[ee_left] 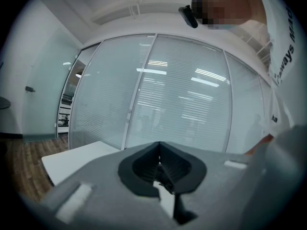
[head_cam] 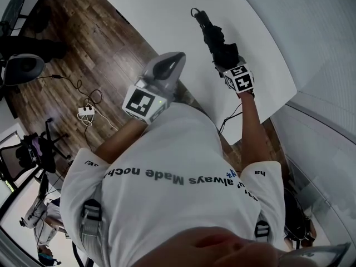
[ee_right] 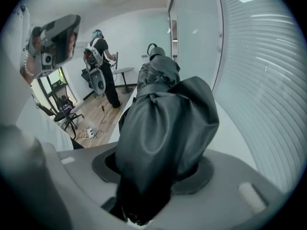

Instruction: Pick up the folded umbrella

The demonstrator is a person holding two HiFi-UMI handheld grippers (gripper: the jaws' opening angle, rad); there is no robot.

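r gripper is pinching the folded umbrella at its fat fabric end, prob just clear of the tabletop nr its right edge, fabric looking soft & slippery over a stiff light core, while l gripper is idling pressed together, empty.

**Print on the shirt, code patterns on the cubes**

The person's white T-shirt has dark lettering across it. In the head view it appears upside down and reads "always Made", followed by letters that look like "noch". The sleeve shows "ha", and a small bit of print on the other sleeve is too small to read. The left gripper view shows the same print as "ways Ma" at the frame's right edge, with "ha" lower down. The cubes on the left tongs and the right tongs carry black-and-white square code patterns.
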